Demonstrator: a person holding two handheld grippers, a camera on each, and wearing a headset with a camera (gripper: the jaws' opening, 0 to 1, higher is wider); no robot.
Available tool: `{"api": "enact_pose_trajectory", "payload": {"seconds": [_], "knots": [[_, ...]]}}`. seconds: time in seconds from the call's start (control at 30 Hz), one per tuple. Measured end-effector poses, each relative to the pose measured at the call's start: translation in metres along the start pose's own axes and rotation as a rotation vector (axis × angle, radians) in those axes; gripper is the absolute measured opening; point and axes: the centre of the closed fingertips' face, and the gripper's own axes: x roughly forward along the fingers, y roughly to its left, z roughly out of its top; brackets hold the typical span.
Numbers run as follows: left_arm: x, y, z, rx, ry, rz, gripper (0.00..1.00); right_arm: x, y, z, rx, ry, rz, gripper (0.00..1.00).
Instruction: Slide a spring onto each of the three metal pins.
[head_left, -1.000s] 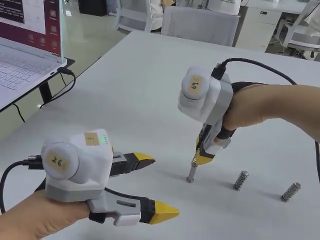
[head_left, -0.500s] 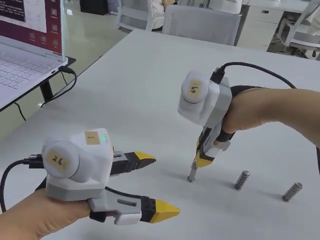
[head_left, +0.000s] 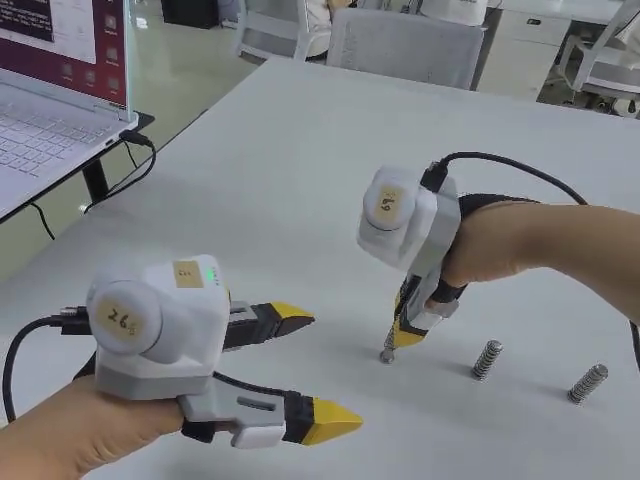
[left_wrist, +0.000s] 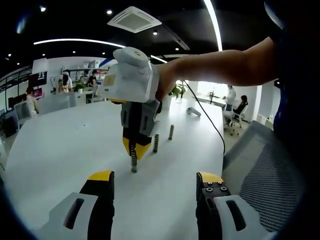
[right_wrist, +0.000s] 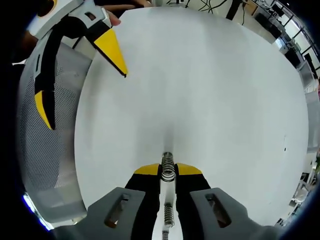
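My right gripper (head_left: 405, 335) points straight down, shut on a small steel spring (head_left: 390, 336) that sits over an upright metal pin (head_left: 386, 354). In the right gripper view the spring (right_wrist: 168, 171) is pinched between the yellow tips of that gripper (right_wrist: 168, 170). Two more pins (head_left: 486, 360) (head_left: 587, 383) stand to the right, each wearing a spring. My left gripper (head_left: 312, 370) rests open at the near left, holding nothing. In its own view my left gripper (left_wrist: 155, 180) faces the right gripper (left_wrist: 134, 149) and the spring (left_wrist: 133, 161).
A white table (head_left: 280, 160) carries the work. A laptop (head_left: 50, 110) sits at the far left, with a cable hanging off that edge. A grey chair (head_left: 400, 50) stands beyond the table's far end. The right gripper's black cable (head_left: 520, 165) runs along the arm.
My right gripper has sunk a little, carrying the spring further down the pin. The left gripper has stayed where it was.
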Motion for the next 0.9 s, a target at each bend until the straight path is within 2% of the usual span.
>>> {"api": "enact_pose_trajectory", "payload": {"seconds": [0.6,0.9], "knots": [[-0.001,0.0,-0.001,-0.003,0.003,0.0,0.62,0.017,0.007,-0.004,-0.005,0.014,0.007,0.09],[-0.001,-0.001,-0.001,-0.001,0.002,-0.001,0.62,0.019,0.007,-0.003,-0.001,0.0,0.007,0.09]]}}
